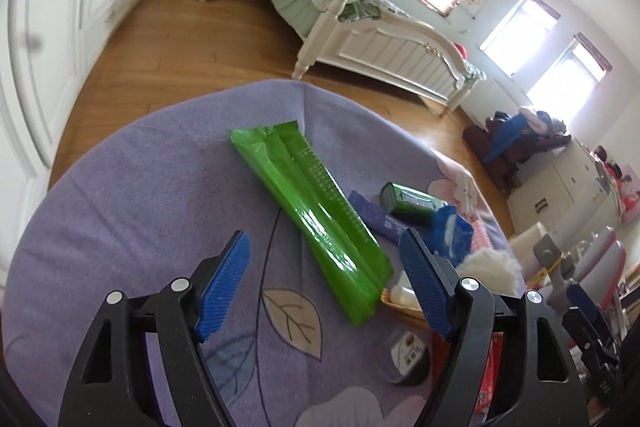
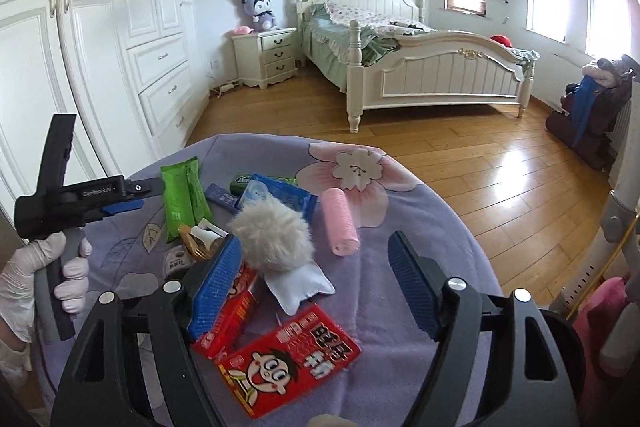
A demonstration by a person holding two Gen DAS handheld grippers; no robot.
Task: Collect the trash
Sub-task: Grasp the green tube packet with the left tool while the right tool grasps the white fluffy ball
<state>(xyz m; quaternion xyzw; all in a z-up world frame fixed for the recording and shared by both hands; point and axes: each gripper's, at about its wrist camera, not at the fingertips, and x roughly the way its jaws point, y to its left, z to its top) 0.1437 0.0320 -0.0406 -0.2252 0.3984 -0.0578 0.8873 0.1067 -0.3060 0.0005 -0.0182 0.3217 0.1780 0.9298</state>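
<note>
My left gripper (image 1: 324,283) hangs over the round table, its blue-padded jaws wide apart with nothing pressed between them. Below them the long green wrapper (image 1: 316,219) lies flat on the purple flowered tablecloth (image 1: 120,219), running from near the far edge back toward me.

My right gripper (image 2: 314,283) is wide too, gripping nothing. Under it sit two red snack packets (image 2: 296,359), one partly beneath its left pad, near my edge of the table. Just beyond them rests a white fluffy pompom (image 2: 272,241), with a pink roll (image 2: 340,223) beside it to the right. Farther toward the far edge are a blue wrapper (image 2: 280,193), a dark green can (image 1: 408,203) and a dark blue box (image 2: 220,197), crowded together. My gloved left hand (image 2: 48,267) holds the other handle at the table's left edge.
</note>
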